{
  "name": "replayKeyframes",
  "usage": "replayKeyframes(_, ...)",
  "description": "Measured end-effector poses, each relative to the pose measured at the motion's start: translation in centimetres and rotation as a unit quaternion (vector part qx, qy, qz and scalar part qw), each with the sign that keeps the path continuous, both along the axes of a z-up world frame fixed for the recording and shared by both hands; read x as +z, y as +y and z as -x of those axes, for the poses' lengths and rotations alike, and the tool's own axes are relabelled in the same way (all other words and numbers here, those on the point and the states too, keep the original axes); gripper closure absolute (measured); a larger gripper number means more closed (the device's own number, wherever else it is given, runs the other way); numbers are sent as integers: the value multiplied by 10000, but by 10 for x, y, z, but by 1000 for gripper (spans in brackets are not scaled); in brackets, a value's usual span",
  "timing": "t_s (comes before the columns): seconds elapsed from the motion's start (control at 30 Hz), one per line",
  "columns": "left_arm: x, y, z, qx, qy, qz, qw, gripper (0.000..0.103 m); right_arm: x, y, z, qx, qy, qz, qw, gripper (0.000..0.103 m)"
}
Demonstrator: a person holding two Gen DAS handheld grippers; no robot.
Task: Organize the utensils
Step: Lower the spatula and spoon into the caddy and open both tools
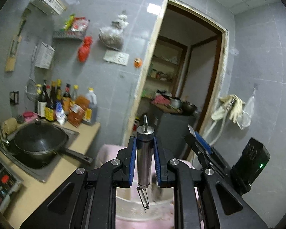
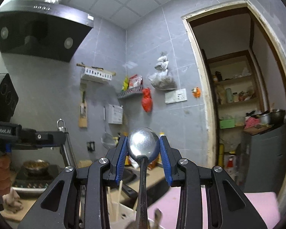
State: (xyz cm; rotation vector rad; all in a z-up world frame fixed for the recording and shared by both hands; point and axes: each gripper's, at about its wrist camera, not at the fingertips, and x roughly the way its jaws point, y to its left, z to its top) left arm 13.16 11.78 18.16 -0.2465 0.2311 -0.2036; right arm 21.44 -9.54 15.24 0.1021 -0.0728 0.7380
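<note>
My left gripper (image 1: 145, 143) sits at the lower centre of the left wrist view, its blue-padded fingers (image 1: 133, 160) clamped on the steel handle of a peeler (image 1: 144, 158). The peeler stands upright, hanging loop at the top, blade pointing down toward a white container (image 1: 127, 208) at the bottom of the frame. At the lower left, a black pan (image 1: 41, 143) rests in the sink set into the tan bench (image 1: 47, 183).

In the right wrist view, my right gripper (image 2: 143, 147) holds a metal spoon (image 2: 143, 145), bowl up between the blue fingers (image 2: 165, 158), which press its edges. The spoon's handle runs down to the bottom centre, above a holder with pale chopsticks (image 2: 120, 194). The left gripper shows at the left edge.
</note>
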Motion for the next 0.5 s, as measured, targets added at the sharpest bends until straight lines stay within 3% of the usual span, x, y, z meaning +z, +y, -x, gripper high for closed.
replayKeyframes(0.27, -19, 18, -42, 326, -69, 20, 9994, 89, -25, 6, -27, 20, 279, -416, 9987, 71)
replayKeyframes(0.5, -51, 12, -68, 415, 116, -122, 9990, 89, -53, 10, -36, -199, 444, -172, 9987, 71)
